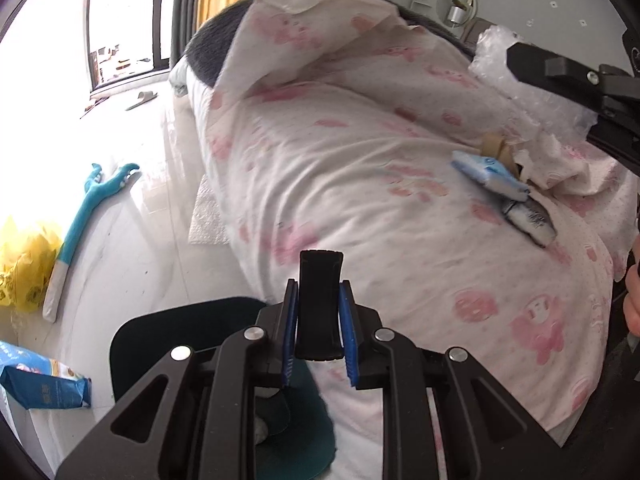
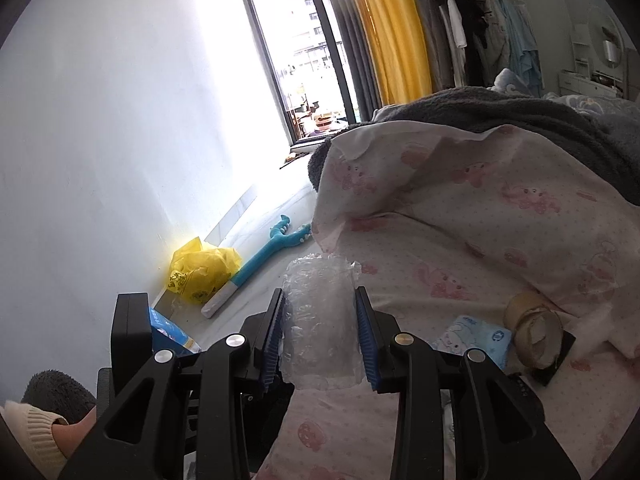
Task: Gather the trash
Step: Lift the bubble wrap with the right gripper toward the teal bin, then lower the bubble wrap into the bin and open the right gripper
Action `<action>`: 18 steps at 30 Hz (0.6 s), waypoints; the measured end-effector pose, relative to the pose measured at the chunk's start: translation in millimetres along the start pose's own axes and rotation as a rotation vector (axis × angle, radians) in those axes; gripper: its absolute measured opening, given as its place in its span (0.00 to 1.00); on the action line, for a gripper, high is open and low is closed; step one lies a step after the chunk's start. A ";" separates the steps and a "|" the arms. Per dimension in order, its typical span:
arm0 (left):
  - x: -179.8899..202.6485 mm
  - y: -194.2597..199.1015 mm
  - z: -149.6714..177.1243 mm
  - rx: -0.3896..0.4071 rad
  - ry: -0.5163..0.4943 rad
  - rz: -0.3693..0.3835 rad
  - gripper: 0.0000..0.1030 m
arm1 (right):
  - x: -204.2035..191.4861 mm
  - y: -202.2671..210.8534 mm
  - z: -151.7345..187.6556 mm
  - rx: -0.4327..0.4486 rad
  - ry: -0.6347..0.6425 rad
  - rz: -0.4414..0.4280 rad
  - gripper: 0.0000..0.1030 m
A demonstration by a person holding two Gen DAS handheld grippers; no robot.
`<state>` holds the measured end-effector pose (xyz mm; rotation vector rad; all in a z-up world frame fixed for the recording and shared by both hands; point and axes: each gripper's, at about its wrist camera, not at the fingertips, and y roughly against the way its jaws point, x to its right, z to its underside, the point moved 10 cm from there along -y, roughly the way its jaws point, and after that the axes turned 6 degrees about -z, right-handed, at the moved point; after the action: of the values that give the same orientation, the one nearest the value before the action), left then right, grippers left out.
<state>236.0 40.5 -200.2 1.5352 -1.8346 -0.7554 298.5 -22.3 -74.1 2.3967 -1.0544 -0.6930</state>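
My left gripper (image 1: 319, 320) is shut on a flat black rectangular object (image 1: 320, 304), held above the bed's edge. My right gripper (image 2: 322, 332) is shut on a crumpled piece of clear bubble wrap (image 2: 320, 312); from the left wrist view the same gripper (image 1: 568, 76) and wrap (image 1: 496, 56) are at the upper right, over the bed. On the pink-patterned quilt (image 1: 360, 168) lie a blue tissue pack (image 1: 490, 174), a silvery wrapper (image 1: 528, 220) and a tan tape roll (image 2: 532, 332). The tissue pack also shows in the right wrist view (image 2: 476, 336).
A yellow plastic bag (image 2: 200, 270) sits on the floor by the wall, beside a long teal plush toy (image 2: 260, 264). A blue package (image 1: 44, 380) lies on the floor. A sheet of bubble wrap (image 1: 208, 220) lies by the bed. A dark chair (image 1: 160, 344) is below my left gripper.
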 end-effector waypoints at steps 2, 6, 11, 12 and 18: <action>-12.5 -2.6 7.0 -0.021 0.013 -0.014 0.21 | -8.6 -7.9 2.1 -0.013 0.008 -0.006 0.34; -37.3 -7.9 20.7 -0.050 0.033 -0.052 0.21 | -25.7 -24.0 5.4 -0.042 0.024 -0.020 0.34; -67.2 -18.7 40.2 -0.105 0.081 -0.077 0.21 | -45.9 -47.0 15.5 -0.098 0.047 -0.036 0.34; -71.7 -20.4 44.5 -0.117 0.087 -0.080 0.21 | -50.3 -50.7 18.2 -0.108 0.050 -0.040 0.34; -95.5 -31.4 74.5 -0.208 0.118 -0.089 0.21 | -68.8 -73.4 28.9 -0.165 0.066 -0.054 0.34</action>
<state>211.2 132.3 -281.4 1.5009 -1.5591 -0.8498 281.3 70.4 -119.4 2.2971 -0.8737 -0.6860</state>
